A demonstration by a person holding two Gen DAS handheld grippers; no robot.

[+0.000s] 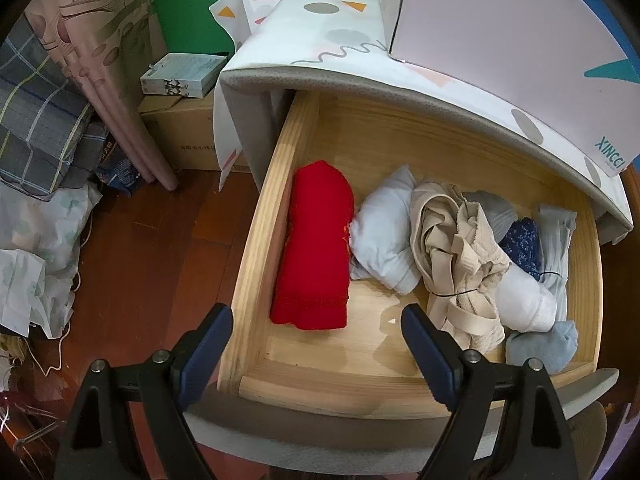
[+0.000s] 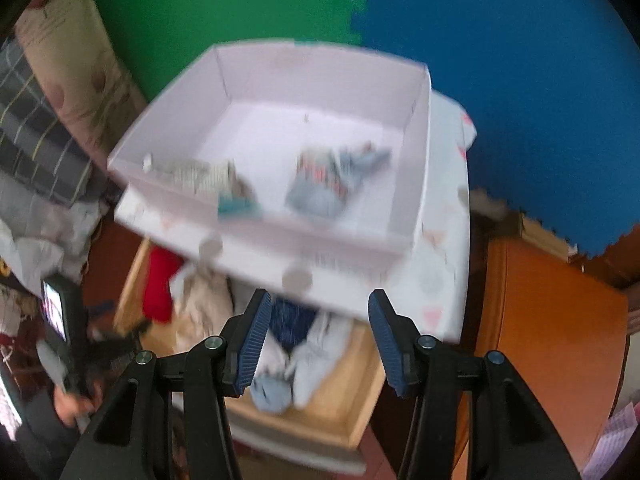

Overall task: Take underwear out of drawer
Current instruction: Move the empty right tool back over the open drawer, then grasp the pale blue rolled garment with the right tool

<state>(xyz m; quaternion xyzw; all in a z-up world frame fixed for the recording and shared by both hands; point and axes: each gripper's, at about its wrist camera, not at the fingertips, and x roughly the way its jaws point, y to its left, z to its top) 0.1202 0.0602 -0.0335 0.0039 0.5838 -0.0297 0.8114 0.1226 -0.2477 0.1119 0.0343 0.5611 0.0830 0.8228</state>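
Picking next from the underwear (image 1: 460,256), bundled mid-drawer (image 1: 256,280) right of the red roll (image 1: 316,248): right gripper (image 2: 316,336), partly open and empty, should drop straight onto one piece; left gripper (image 1: 316,340) hangs wide, empty, at the drawer's front.

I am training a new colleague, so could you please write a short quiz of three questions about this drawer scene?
1. True or false: the wooden drawer stands open.
2. Which item lies nearest the drawer's left wall? A) red folded garment B) light blue sock C) beige bra
3. Is anything between the fingers of the right gripper?

Key:
1. True.
2. A.
3. No; they are apart and empty, above the drawer, in front of the white box on top.
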